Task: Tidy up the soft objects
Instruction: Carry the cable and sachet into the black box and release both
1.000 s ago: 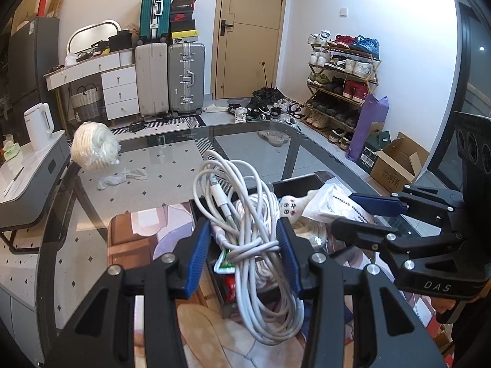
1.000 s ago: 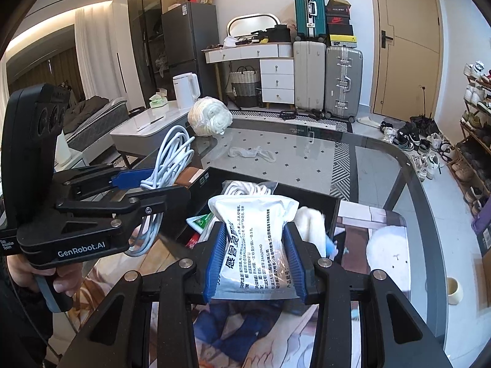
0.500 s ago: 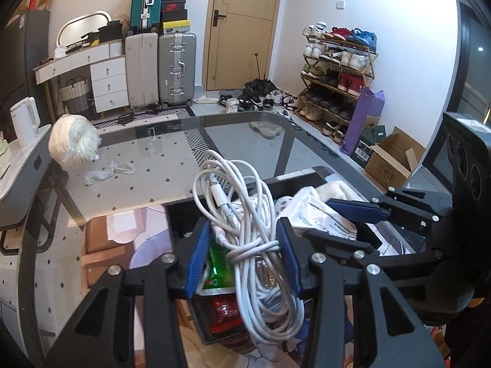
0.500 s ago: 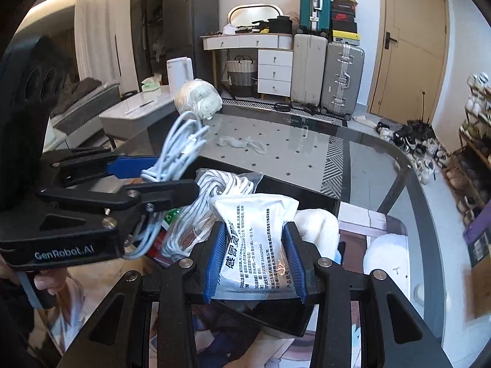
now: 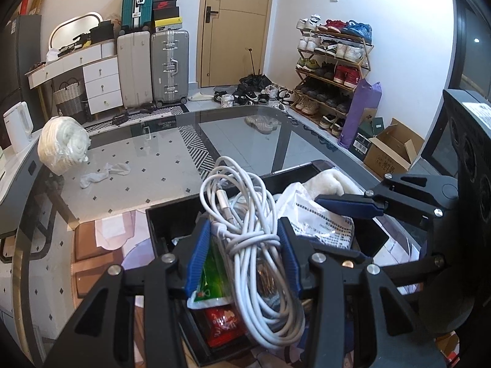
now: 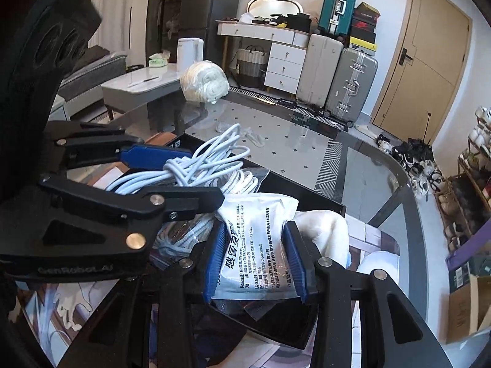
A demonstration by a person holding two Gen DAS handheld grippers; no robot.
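My left gripper (image 5: 244,242) is shut on a coiled white cable (image 5: 245,214) and holds it over a black bin (image 5: 165,217) on the glass table. The bin holds a green packet (image 5: 211,276), a red packet (image 5: 221,322) and a white cloth (image 5: 328,184). My right gripper (image 6: 253,245) is shut on a white printed pouch (image 6: 257,242), also over the bin (image 6: 307,196). The left gripper and cable (image 6: 196,165) show at the left of the right wrist view. The right gripper and pouch (image 5: 319,214) show at the right of the left wrist view.
A bagged white bundle (image 5: 63,144) and a small white sock (image 5: 102,173) lie on the far left of the glass table (image 5: 233,141). Suitcases (image 5: 153,67), a dresser and a shoe rack (image 5: 331,64) stand behind. A cardboard box (image 5: 392,150) sits on the floor at right.
Both grippers have come closer together and lower over the bin, each still holding its object. The cable and pouch now hang just above the bin's contents.
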